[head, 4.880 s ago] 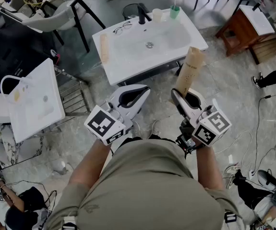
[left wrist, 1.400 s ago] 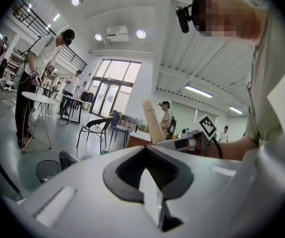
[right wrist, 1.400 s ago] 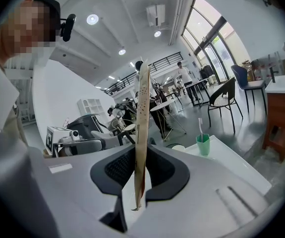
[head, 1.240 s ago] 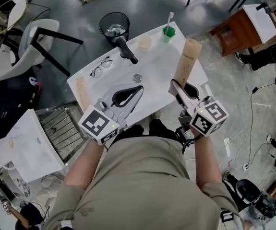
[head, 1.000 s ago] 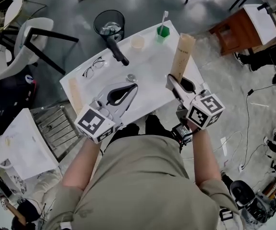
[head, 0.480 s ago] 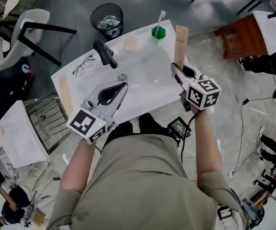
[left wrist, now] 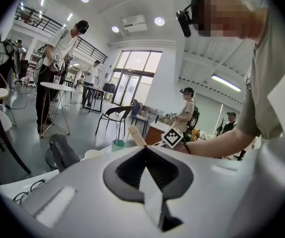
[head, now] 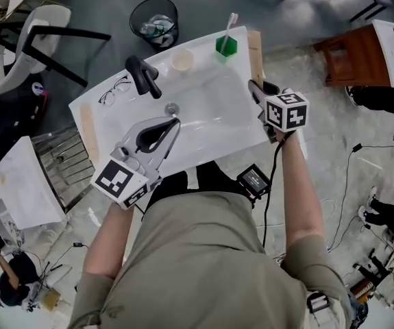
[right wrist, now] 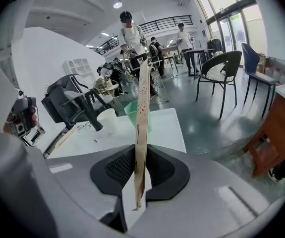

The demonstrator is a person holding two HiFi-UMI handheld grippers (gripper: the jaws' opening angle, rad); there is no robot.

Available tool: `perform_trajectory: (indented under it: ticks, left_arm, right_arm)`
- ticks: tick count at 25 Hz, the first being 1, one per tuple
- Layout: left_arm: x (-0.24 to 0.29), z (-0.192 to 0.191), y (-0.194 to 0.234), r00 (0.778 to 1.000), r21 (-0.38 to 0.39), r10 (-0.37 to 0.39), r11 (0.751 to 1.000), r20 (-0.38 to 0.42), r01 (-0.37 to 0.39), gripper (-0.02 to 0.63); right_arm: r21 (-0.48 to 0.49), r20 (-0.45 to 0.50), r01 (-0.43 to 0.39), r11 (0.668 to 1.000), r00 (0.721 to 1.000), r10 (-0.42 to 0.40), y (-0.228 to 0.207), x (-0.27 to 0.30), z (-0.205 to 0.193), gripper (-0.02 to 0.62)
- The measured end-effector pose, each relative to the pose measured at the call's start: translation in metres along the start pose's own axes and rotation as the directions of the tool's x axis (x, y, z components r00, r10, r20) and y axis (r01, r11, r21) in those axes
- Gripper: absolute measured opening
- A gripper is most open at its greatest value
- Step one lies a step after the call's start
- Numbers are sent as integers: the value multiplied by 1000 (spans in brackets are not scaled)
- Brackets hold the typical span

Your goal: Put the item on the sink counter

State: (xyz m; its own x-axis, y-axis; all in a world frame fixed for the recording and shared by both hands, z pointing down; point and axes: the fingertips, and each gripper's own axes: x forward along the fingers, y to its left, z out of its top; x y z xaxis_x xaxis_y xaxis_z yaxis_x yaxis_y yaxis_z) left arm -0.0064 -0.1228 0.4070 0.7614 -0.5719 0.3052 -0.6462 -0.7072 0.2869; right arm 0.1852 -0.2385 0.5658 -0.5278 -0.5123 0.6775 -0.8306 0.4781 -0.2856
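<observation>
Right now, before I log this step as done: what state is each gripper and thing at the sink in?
Right gripper: shut on packet.
Packet: held, not released.
Left gripper: shut, empty.
Green cup: upright, holds toothbrush.
White cup: upright.
Bin: holds trash.
</observation>
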Motion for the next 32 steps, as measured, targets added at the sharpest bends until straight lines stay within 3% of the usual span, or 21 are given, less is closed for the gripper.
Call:
perform_trajectory:
  ticks: [15,24,32]
  left_arm:
    - [4,-7,-5,999,-13,28,1000,-20,-29,6]
    - [4,-10,-6,999,-21,36,999,-21,-37,6]
    - [3,-10,-4,999,-26,40,999,-19,-41,6]
  right_arm:
    - [-108,-210,100,989,970,-121,-38,25,-33,66]
    - [-109,-282,136,985,946,-162,-52,36,-39,66]
    - [-101,-295,146,984,940,-170,-53,41,-39,66]
